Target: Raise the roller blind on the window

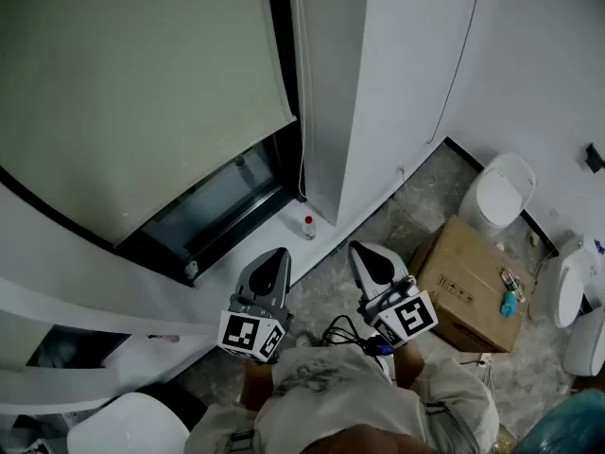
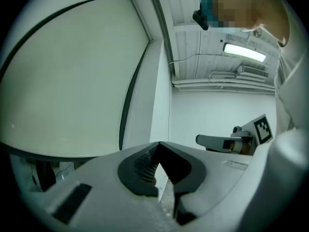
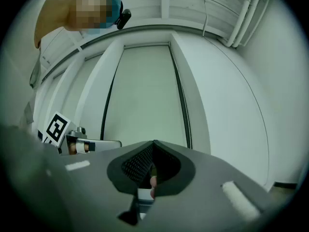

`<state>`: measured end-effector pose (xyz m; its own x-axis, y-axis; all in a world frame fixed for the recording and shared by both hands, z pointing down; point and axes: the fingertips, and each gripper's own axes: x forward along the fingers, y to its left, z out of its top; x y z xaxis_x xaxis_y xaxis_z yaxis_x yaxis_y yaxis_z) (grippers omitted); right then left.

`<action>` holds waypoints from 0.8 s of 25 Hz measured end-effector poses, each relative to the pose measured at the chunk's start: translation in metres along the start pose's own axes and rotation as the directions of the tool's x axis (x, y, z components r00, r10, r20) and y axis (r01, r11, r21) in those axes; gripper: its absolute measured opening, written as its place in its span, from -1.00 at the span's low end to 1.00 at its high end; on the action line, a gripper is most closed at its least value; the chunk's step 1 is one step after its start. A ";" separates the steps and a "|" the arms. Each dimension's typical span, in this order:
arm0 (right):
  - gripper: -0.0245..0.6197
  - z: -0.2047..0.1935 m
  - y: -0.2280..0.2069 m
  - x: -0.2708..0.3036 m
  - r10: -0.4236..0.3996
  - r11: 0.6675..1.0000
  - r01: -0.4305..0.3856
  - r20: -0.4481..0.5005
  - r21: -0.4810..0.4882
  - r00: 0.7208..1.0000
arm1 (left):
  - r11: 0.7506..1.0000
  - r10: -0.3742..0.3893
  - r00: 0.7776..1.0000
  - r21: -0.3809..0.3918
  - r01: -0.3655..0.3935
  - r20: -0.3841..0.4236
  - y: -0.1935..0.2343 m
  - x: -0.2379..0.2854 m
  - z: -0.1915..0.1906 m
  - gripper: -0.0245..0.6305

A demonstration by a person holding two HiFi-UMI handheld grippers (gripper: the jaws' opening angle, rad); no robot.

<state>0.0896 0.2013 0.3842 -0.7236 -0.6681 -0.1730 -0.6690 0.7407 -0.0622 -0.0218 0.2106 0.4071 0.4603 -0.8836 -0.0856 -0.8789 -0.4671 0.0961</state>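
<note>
Plainly, little can be read here. The only print is a row of handling symbols on the side of the box [image 1: 468, 287], too small to make out. Each gripper also has a cube with black-and-white square markers.

By count there are one blind [image 1: 142, 93], two grippers, one box and one small red-capped bottle [image 1: 308, 226].

The blind hangs most of the way down its window, and a strip of dark glass [image 1: 227, 197] shows under its bottom edge. The left gripper [image 1: 276, 256] and right gripper [image 1: 364, 249] sit side by side below the blind, well apart from it, with their tips pointing towards it. Each claw is fully closed, tip against tip, and neither has hold of anything.

Only the head view shows the glass strip, the bottle just beyond the blind's lower right corner, and the box on the floor farther to the right of it.

The left gripper view shows the left gripper's [image 2: 159, 146] tips meeting under the blind [image 2: 67, 81]. It alone shows a lit ceiling light [image 2: 244, 52], and the other gripper appears off to the right of the blind.

The right gripper view shows the right gripper's [image 3: 153, 145] tips shut, with the blind [image 3: 145, 95] straight ahead of them. The left gripper appears at the blind's lower left.
</note>
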 end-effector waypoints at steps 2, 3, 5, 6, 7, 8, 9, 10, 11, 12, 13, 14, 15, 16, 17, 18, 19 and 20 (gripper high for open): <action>-0.90 -0.004 -0.001 -0.004 -0.003 1.000 0.003 -0.011 -0.010 1.000 | 1.000 0.001 1.000 -0.001 -0.001 -0.001 -0.002 -0.001 -0.001 -0.91; -0.90 -0.006 -0.002 -0.006 -0.006 1.000 0.005 -0.018 -0.015 1.000 | 1.000 0.002 1.000 -0.001 -0.002 -0.002 -0.003 -0.002 -0.001 -0.91; -0.90 -0.009 -0.001 -0.009 -0.004 1.000 0.004 -0.024 -0.011 1.000 | 1.000 0.004 1.000 -0.003 -0.005 -0.004 -0.005 -0.004 -0.002 -0.91; -0.90 -0.007 0.001 -0.009 0.001 1.000 -0.001 -0.019 0.002 1.000 | 1.000 0.007 1.000 -0.005 -0.007 -0.004 -0.006 -0.005 -0.001 -0.91; -0.90 -0.006 0.002 -0.009 0.002 1.000 -0.002 -0.013 0.015 1.000 | 1.000 0.009 1.000 -0.007 -0.009 -0.004 -0.008 -0.005 -0.001 -0.91; -0.90 -0.005 0.002 -0.011 -0.002 1.000 0.002 -0.011 0.021 1.000 | 1.000 0.011 1.000 -0.005 -0.011 -0.006 -0.009 -0.005 -0.001 -0.91; -0.90 -0.005 0.000 -0.013 -0.007 1.000 0.007 -0.013 0.017 1.000 | 1.000 0.013 1.000 -0.003 -0.013 -0.009 -0.011 -0.005 -0.001 -0.91; -0.90 -0.006 -0.001 -0.015 -0.008 1.000 0.008 -0.015 0.008 1.000 | 1.000 0.018 1.000 0.000 -0.018 -0.010 -0.014 -0.005 -0.001 -0.91; -0.90 -0.005 -0.002 -0.016 -0.001 1.000 0.001 -0.011 0.003 1.000 | 1.000 0.024 1.000 0.001 -0.024 -0.011 -0.015 -0.005 -0.001 -0.91; -0.89 -0.004 -0.002 -0.017 0.011 1.000 -0.010 -0.005 0.003 1.000 | 1.000 0.031 0.999 0.002 -0.031 -0.011 -0.017 -0.005 -0.001 -0.91; -0.89 -0.005 -0.003 -0.019 0.021 1.000 -0.021 -0.003 0.003 1.000 | 0.999 0.039 0.999 0.003 -0.039 -0.012 -0.018 -0.004 -0.001 -0.91; -0.89 -0.006 -0.004 -0.020 0.027 1.000 -0.027 -0.009 0.003 1.000 | 0.999 0.047 0.999 0.004 -0.047 -0.015 -0.019 -0.004 -0.002 -0.91; -0.89 -0.009 -0.006 -0.022 0.031 1.000 -0.031 -0.018 0.004 0.999 | 0.999 0.054 0.998 0.005 -0.054 -0.018 -0.021 -0.004 -0.003 -0.91; -0.89 -0.010 -0.007 -0.022 0.037 0.999 -0.037 -0.021 0.006 0.999 | 0.998 0.060 0.998 0.007 -0.060 -0.023 -0.022 -0.005 -0.004 -0.91; -0.89 -0.009 -0.005 -0.021 0.047 0.999 -0.047 -0.016 0.011 0.999 | 0.998 0.065 0.998 0.009 -0.065 -0.027 -0.022 -0.006 -0.005 -0.91; -0.89 -0.007 -0.003 -0.019 0.058 0.998 -0.058 -0.006 0.016 0.998 | 0.998 0.069 0.997 0.010 -0.069 -0.030 -0.022 -0.007 -0.005 -0.91; -0.89 -0.005 -0.001 -0.017 0.065 0.998 -0.065 -0.002 0.019 0.998 | 0.997 0.071 0.997 0.011 -0.071 -0.032 -0.021 -0.007 -0.006 -0.91; -0.89 -0.006 0.000 -0.015 0.067 0.998 -0.067 -0.007 0.021 0.998 | 0.997 0.073 0.997 0.011 -0.072 -0.033 -0.019 -0.007 -0.006 -0.91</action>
<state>0.0993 0.2103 0.3926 -0.7680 -0.6175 -0.1701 -0.6154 0.7850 -0.0711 -0.0070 0.2254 0.4117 0.3993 -0.9157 -0.0452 -0.9112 -0.4018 0.0912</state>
